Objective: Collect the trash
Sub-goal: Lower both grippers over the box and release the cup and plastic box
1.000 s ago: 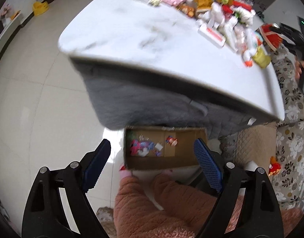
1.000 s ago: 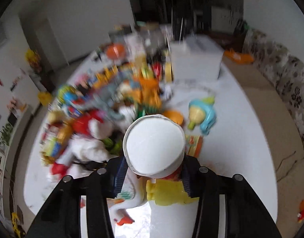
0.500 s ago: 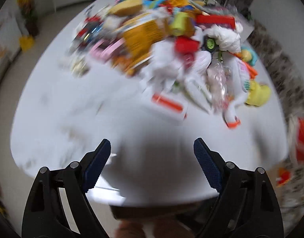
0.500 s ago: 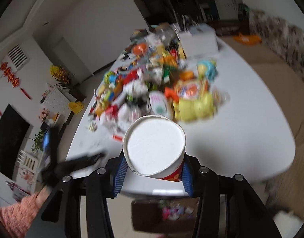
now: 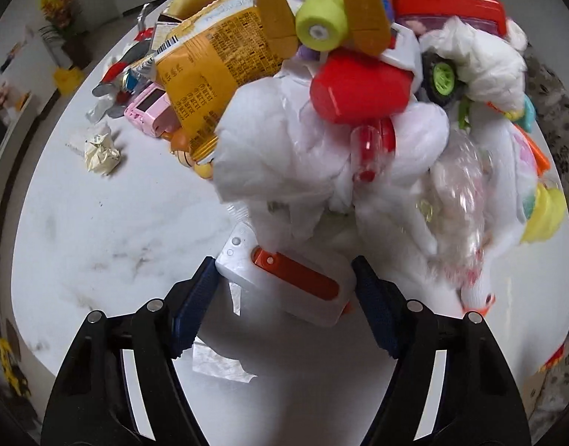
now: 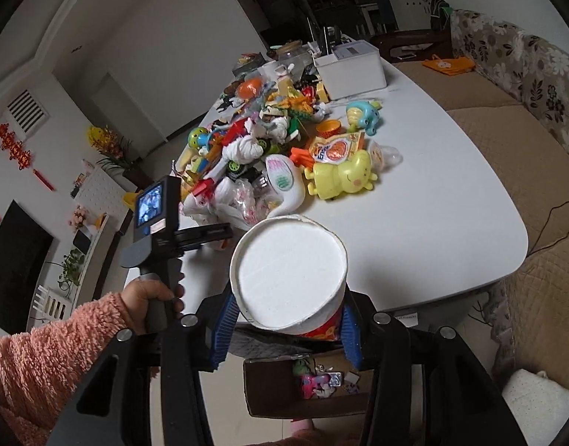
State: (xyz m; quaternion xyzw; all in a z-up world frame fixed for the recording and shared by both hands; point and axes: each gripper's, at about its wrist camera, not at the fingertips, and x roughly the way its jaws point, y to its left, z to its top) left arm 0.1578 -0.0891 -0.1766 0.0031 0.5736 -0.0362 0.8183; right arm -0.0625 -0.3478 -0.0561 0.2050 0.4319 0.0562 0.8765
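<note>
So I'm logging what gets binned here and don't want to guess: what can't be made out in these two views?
- Paper cup, right wrist view: only its white base shows, so any contents are hidden; the right gripper covers its printed side.
- Cardboard box, right wrist view: cup and gripper cover its far part.
- White and orange case, left wrist view: the white plastic bag overlaps its far end. The left gripper, just closing, flanks it; contact unclear.

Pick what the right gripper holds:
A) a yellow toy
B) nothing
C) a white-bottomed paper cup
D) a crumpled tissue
C: in the right wrist view the cup sits clamped between the right gripper and its blue fingers, above the cardboard box on the floor.
</note>
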